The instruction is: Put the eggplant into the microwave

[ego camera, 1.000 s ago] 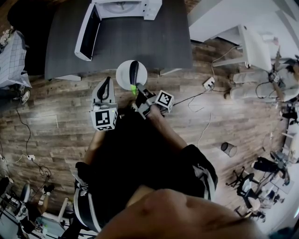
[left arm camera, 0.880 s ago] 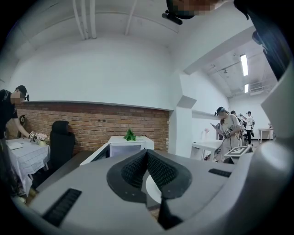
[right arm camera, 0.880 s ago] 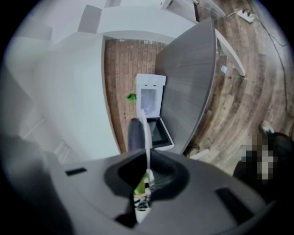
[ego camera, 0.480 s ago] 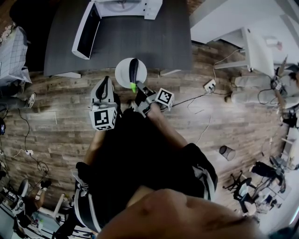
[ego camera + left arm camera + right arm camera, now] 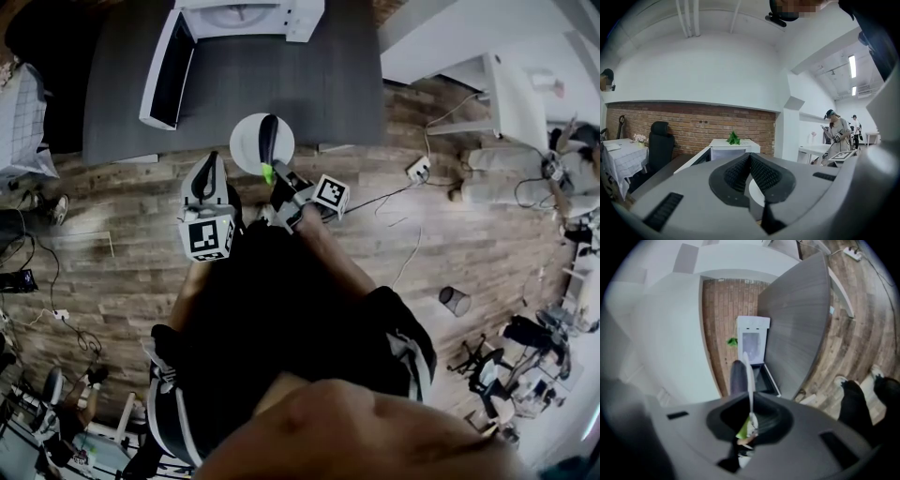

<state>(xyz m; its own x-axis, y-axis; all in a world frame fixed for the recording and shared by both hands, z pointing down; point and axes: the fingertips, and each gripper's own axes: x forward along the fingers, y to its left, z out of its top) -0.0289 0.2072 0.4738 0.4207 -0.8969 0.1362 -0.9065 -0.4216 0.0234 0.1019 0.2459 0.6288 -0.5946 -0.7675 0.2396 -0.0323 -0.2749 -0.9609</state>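
A dark eggplant (image 5: 269,139) with a green stem lies on a round white plate (image 5: 248,145). My right gripper (image 5: 277,182) is shut on the plate's near rim and holds it just before the table edge. In the right gripper view the plate (image 5: 748,373) shows edge-on between the jaws, with the eggplant (image 5: 737,378) beside it. My left gripper (image 5: 208,174) hangs to the left of the plate, shut and empty. The white microwave (image 5: 251,17) stands at the table's far side with its door (image 5: 162,77) swung open. It also shows in the left gripper view as the microwave (image 5: 727,149).
The dark grey table (image 5: 281,84) carries only the microwave. A black chair (image 5: 660,140) and a small clothed table (image 5: 621,157) stand at left. Cables and a power strip (image 5: 415,169) lie on the wood floor. Other people stand at far right.
Both grippers, with the plate and eggplant, have edged forward toward the table. The jaws have not changed.
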